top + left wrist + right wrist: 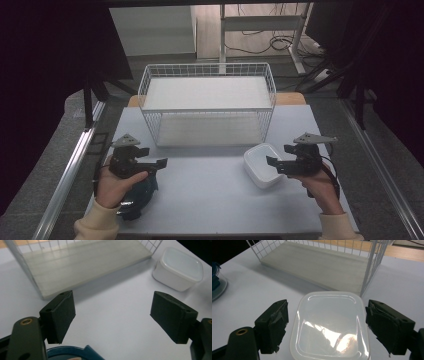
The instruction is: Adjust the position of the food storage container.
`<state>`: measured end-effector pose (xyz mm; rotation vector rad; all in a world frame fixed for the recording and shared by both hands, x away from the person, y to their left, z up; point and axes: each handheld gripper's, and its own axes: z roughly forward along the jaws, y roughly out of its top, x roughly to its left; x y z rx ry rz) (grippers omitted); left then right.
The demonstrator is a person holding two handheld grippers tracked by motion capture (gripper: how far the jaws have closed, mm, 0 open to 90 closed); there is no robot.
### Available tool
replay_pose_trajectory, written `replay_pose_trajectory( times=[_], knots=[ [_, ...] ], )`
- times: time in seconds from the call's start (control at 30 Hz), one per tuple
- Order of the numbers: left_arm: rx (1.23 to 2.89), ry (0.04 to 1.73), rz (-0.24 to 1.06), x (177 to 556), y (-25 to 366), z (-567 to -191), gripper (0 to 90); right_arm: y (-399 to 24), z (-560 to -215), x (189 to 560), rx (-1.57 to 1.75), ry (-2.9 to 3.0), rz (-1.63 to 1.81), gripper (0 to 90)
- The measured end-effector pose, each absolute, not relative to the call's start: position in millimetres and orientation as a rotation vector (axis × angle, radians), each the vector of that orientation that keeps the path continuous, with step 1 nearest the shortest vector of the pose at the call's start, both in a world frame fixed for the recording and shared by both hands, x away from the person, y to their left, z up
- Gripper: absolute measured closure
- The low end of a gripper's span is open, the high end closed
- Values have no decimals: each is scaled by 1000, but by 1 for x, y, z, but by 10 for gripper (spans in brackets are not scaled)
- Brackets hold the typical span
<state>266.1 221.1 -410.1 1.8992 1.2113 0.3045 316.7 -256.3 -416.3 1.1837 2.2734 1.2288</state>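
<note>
The right gripper [325, 327] hovers, jaws spread, straddling the white lidded plastic box [329, 325] on the bench [210, 195], apparently lining up a grasp; the left gripper [112, 317] waits, jaws spread and empty.

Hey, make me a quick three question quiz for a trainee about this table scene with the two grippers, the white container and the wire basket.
1. True or false: the right gripper is clamped shut on the white container.
2. Which thing lies under the left gripper? A) the wire basket B) a dark blue container C) the white container
3. Fill in: the wire basket has a pale ____ as its floor.

Key
1. False: its jaws stand open to either side of the lid, not pressing on it.
2. B
3. board
</note>
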Motion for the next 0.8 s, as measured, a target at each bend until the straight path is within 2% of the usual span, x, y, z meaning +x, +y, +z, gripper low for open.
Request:
replay_pose_trajectory(
  times=[0.17, 0.4, 0.8],
  knots=[
    [1894, 1229, 318, 263, 233, -406, 205, -258, -416, 316, 1190, 2272, 1239, 182],
    [1848, 1295, 370, 248, 271, -397, 239, -259, -418, 316, 1204, 2265, 1233, 192],
    [1840, 1375, 376, 232, 304, -410, 329, -258, -416, 314, 1205, 2260, 1220, 193]
  ],
)
